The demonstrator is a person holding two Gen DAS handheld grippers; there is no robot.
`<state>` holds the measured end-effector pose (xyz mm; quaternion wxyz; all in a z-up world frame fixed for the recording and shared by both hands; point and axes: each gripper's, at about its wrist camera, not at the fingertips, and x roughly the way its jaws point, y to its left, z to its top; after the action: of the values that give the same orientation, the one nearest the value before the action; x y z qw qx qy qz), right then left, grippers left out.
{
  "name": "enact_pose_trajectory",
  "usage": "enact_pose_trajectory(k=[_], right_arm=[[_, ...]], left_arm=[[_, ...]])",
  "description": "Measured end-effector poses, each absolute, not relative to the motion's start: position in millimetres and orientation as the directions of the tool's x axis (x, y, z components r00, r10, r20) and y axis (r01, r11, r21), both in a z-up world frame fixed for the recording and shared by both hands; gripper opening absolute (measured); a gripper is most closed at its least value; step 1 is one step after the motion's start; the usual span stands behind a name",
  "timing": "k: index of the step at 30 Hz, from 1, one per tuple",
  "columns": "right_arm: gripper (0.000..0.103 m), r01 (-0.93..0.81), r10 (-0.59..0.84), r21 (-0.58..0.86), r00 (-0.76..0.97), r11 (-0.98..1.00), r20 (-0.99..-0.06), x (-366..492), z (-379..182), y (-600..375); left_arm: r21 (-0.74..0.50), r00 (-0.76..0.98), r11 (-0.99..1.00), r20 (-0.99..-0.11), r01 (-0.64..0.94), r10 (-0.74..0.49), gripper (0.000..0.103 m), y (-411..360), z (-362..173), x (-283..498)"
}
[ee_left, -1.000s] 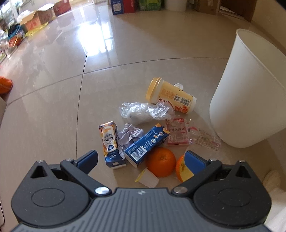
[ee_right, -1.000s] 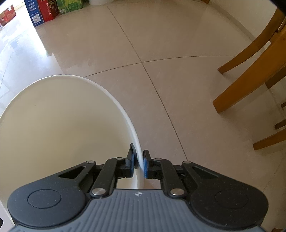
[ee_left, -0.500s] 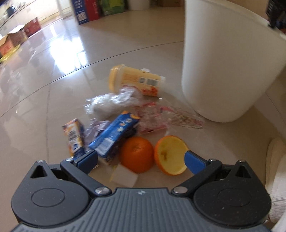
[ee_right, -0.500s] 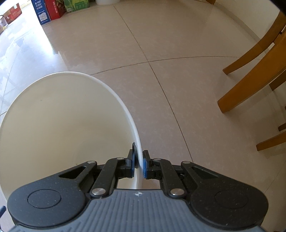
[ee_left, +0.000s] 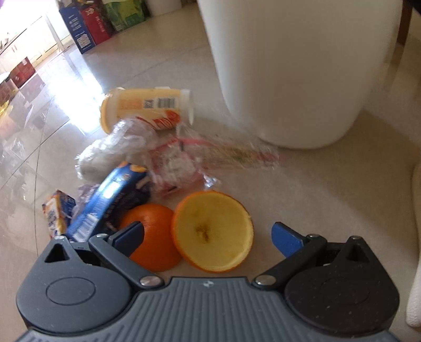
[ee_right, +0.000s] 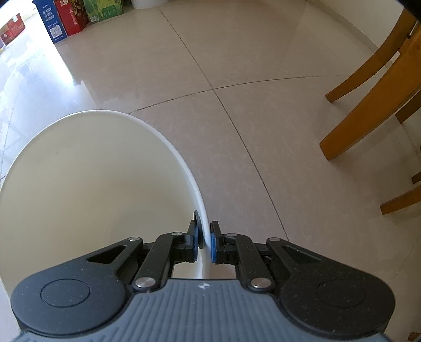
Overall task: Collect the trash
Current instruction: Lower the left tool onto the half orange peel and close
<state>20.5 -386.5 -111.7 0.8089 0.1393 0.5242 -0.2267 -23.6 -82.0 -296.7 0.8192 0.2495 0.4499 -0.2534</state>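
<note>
A pile of trash lies on the tiled floor in the left wrist view. Nearest is an empty orange peel half [ee_left: 213, 231], cut side up, beside a whole orange [ee_left: 152, 236]. My left gripper [ee_left: 208, 234] stands open low over them, the peel half between its blue pads without touching. Behind lie a blue carton [ee_left: 110, 197], a small juice box [ee_left: 56, 213], crumpled plastic [ee_left: 113, 150], clear wrappers [ee_left: 229, 152] and a yellow cup [ee_left: 147, 107] on its side. The white bin [ee_left: 292, 65] stands behind on the right. My right gripper [ee_right: 205, 242] is shut on the white bin's rim [ee_right: 184, 163].
Wooden chair legs [ee_right: 368, 105] stand to the right of the bin. Coloured boxes [ee_right: 65, 18] line the far wall. A pale object [ee_left: 415, 236] sits at the right edge of the left wrist view. Bare tiles stretch beyond the bin.
The left gripper has dropped down and rolled, coming in close over the oranges; the peel half now sits between its open fingers. The right gripper has kept its hold on the bin rim.
</note>
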Motion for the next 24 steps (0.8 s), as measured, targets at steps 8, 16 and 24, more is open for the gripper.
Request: enact_pose_trajectory(k=[8, 16, 24], right_arm=[[0.011, 0.512, -0.21, 0.005, 0.362, 0.859, -0.908, 18.5, -112.7, -386.9], [0.011, 0.512, -0.2, 0.018, 0.368, 0.859, -0.908, 15.2, -112.6, -392.0], [0.011, 0.506, -0.205, 0.011, 0.369, 0.862, -0.907, 14.8, -112.5, -391.7]], left_arm=[[0.317, 0.531, 0.702, -0.841, 0.638, -0.102, 0.096, -97.6, -329.8, -29.0], [0.361, 0.564, 0.689, -0.821, 0.629, -0.085, 0.083, -104.8, -333.6, -27.5], [0.259, 0.49, 0.734, -0.864, 0.628, -0.115, 0.07, -96.8, -323.5, -14.6]])
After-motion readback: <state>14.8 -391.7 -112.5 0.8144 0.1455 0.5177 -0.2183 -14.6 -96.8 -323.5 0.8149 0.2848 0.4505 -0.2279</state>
